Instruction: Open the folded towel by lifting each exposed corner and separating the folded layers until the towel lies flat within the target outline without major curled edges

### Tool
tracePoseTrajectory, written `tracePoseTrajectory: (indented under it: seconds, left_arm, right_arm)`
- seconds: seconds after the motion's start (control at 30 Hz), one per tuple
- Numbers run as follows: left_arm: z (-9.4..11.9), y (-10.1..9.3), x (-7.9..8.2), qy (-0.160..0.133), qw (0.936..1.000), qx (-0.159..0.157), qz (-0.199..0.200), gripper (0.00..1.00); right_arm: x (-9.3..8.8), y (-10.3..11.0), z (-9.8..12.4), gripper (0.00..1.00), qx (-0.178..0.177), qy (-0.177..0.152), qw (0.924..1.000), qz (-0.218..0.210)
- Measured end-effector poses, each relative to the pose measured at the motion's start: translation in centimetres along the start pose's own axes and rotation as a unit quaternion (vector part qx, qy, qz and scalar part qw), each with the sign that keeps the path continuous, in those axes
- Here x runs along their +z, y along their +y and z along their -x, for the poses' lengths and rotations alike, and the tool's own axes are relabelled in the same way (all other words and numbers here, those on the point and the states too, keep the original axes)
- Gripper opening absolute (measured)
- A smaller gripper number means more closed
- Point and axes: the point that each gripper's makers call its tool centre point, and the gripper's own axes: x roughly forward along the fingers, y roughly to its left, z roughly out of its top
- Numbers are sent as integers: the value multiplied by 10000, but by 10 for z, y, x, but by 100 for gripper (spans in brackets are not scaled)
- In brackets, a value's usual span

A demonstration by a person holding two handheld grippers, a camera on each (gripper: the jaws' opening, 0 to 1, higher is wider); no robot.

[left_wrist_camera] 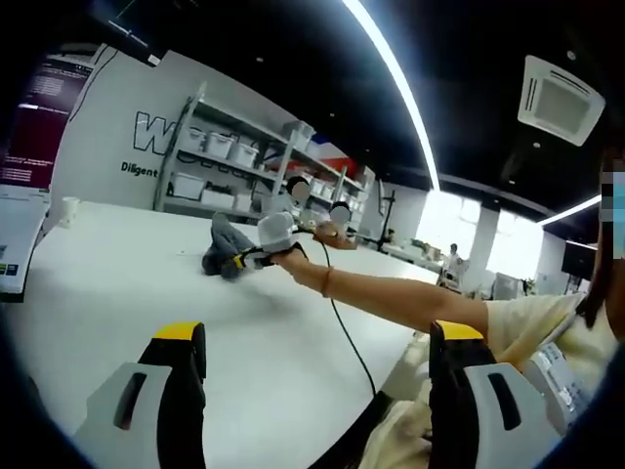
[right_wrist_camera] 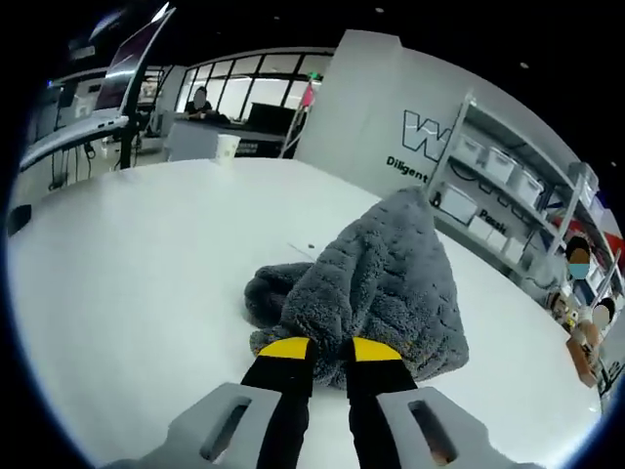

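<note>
A fluffy grey towel (right_wrist_camera: 391, 274) is bunched on the white table (right_wrist_camera: 127, 283), with one part pulled up into a peak. In the right gripper view my right gripper (right_wrist_camera: 330, 350) is shut on the towel's near edge, its yellow-tipped jaws close together with cloth between them. In the left gripper view the same towel (left_wrist_camera: 221, 250) lies far across the table (left_wrist_camera: 117, 293), with the right gripper (left_wrist_camera: 258, 256) at it in a person's outstretched hand. My left gripper (left_wrist_camera: 317, 337) hangs open over the table's near part, jaws wide apart and holding nothing.
A paper cup (left_wrist_camera: 69, 209) (right_wrist_camera: 228, 149) stands at the table's far side. Shelves with white bins (left_wrist_camera: 234, 161) (right_wrist_camera: 508, 176) line the wall behind. A black cable (left_wrist_camera: 347, 337) trails from the right gripper along the person's arm (left_wrist_camera: 391, 298). A screen (left_wrist_camera: 18, 239) sits at the left edge.
</note>
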Motion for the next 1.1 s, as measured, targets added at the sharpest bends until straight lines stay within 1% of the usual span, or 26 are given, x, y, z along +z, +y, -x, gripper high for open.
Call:
tracePoseTrajectory:
  seconds: [0.1,0.33,0.43,0.5,0.63,0.73,0.9,1.1]
  left_arm:
    - [-1,0,-1,17,10000,-3,15,92]
    - [-2,-1,-2,28,10000,-40,38,92]
    - [-5,-2,-4,57,10000,-57,27,92]
    - [-7,-2,-6,104,9999,-59,29,92]
    - [-12,-4,-11,192,9998,-92,32,92]
    - [-15,-6,-13,239,9996,-128,14,92]
    - [-17,-7,-15,307,9994,-153,-17,92]
    - [-17,-6,-16,316,9994,-136,-22,92]
  right_arm:
    - [-1,2,2,5,16,3,9999,132]
    - [-5,3,8,4,127,-35,9998,153]
    - [-7,5,14,4,213,-53,9995,231]
    - [-9,4,18,3,281,-66,9994,211]
    - [-11,3,27,3,364,-51,9988,335]
    - [-11,3,33,2,452,-101,9984,315]
    - [-18,9,40,2,619,-141,9970,432]
    - [-24,14,53,2,809,-229,9955,426]
